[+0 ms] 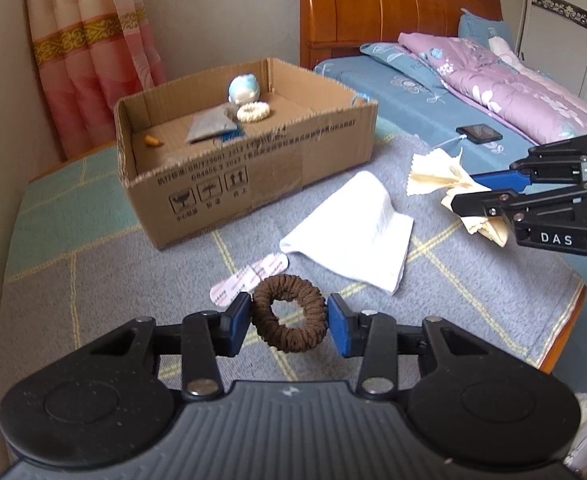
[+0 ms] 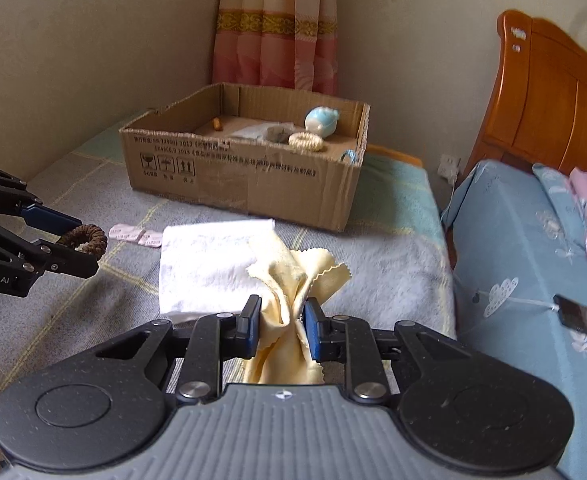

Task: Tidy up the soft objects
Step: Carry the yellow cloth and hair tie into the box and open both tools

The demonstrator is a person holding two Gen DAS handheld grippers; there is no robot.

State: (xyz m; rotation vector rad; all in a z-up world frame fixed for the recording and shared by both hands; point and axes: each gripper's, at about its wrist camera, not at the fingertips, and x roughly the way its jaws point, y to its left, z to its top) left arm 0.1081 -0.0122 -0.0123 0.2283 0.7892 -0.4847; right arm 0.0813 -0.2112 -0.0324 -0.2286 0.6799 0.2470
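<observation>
My left gripper (image 1: 289, 322) is shut on a brown hair scrunchie (image 1: 289, 312) and holds it above the grey blanket; it also shows at the left of the right wrist view (image 2: 87, 242). My right gripper (image 2: 283, 326) is shut on a crumpled yellow cloth (image 2: 293, 276), lifted off the blanket; it shows at the right of the left wrist view (image 1: 459, 196). A folded white towel (image 1: 353, 228) (image 2: 209, 260) lies between them. An open cardboard box (image 1: 253, 168) (image 2: 245, 172) behind it holds a blue plush toy (image 1: 244, 89), a cream scrunchie (image 1: 253, 112) and a grey pouch (image 1: 209, 124).
A pink blister strip (image 1: 249, 276) lies on the blanket beside the towel. A phone on a cable (image 1: 479, 133) (image 2: 577, 315) rests on the blue bed with a purple quilt (image 1: 505, 84). A wooden headboard (image 1: 393, 4) and curtain (image 1: 85, 52) stand behind.
</observation>
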